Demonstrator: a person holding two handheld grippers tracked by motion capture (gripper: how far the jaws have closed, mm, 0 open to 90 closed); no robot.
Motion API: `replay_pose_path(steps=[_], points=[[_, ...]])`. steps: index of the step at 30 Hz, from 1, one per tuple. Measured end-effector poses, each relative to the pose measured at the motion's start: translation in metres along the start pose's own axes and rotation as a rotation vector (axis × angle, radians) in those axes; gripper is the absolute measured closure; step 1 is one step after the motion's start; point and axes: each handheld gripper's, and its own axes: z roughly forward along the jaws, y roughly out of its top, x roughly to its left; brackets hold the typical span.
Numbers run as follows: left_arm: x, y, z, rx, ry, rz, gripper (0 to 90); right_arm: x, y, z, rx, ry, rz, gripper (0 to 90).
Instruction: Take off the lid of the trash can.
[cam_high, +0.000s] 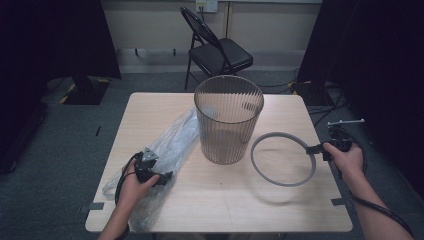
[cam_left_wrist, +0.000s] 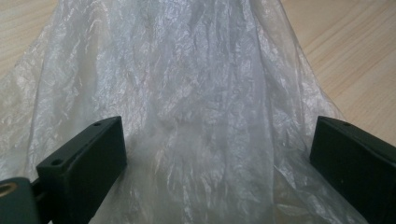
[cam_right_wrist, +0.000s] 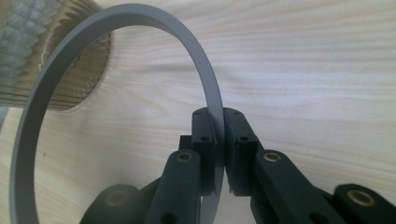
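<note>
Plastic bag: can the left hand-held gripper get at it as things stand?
Probably yes. The left hand-held gripper has its jaws open with the plastic bag lying right between and ahead of them on the table, nothing in front.

Wood worktop (cam_high: 220, 200) w/ ribbed bin (cam_high: 228, 120) upright at centre, clear plastic bag (cam_high: 170, 145) left of it, grey ring (cam_high: 283, 159) right

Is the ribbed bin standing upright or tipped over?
Upright. The ribbed bin stands on its base on the table, its open mouth facing up, between the plastic bag and grey ring.
</note>
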Motion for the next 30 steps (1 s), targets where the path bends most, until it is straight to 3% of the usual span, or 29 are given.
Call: replay_pose_path(steps=[12, 30], points=[[0.000, 0.000, 0.000, 0.000, 0.001, 0.000, 3.0, 0.001, -0.016, 0.027, 0.026, 0.002, -0.021, 84.0], [0.000, 0.000, 0.000, 0.001, 0.001, 0.000, 3.0, 0.006, -0.032, 0.050, 0.045, 0.005, -0.054, 83.5]])
